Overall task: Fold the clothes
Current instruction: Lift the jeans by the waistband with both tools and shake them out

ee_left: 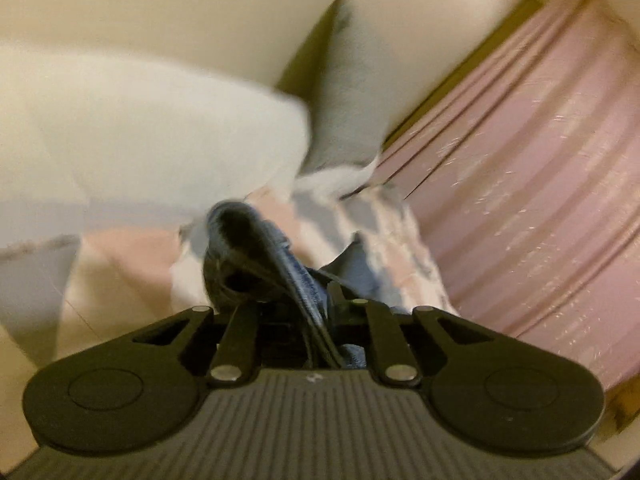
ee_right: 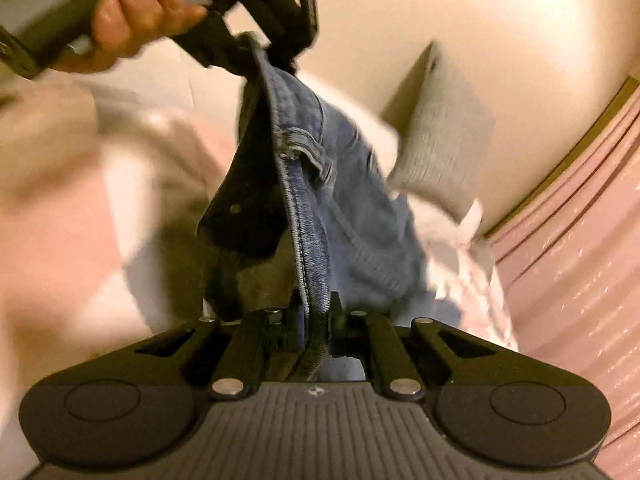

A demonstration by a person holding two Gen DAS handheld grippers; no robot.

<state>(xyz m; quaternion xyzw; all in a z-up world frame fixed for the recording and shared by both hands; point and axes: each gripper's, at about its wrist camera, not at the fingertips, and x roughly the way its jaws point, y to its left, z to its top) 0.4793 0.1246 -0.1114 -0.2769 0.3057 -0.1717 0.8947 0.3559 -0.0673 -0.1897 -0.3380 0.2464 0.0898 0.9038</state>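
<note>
Behind, pink curtains point(ee_right: 580, 248) and a bed point(ee_left: 120, 264); your left hand-held gripper point(ee_left: 320, 320) and right hand-held gripper point(ee_right: 316, 320) are both clamped on the jeans point(ee_right: 360, 208) waistband at twelve o'clock, probably to hang them straight for folding.

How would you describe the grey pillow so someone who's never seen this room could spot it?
Start at the cream wall left of the pink curtain. Leaning against that wall, behind the jeans, stands the grey pillow. It is the only grey, knit-looking cushion; the bedding around it is pale pink or white.
</note>
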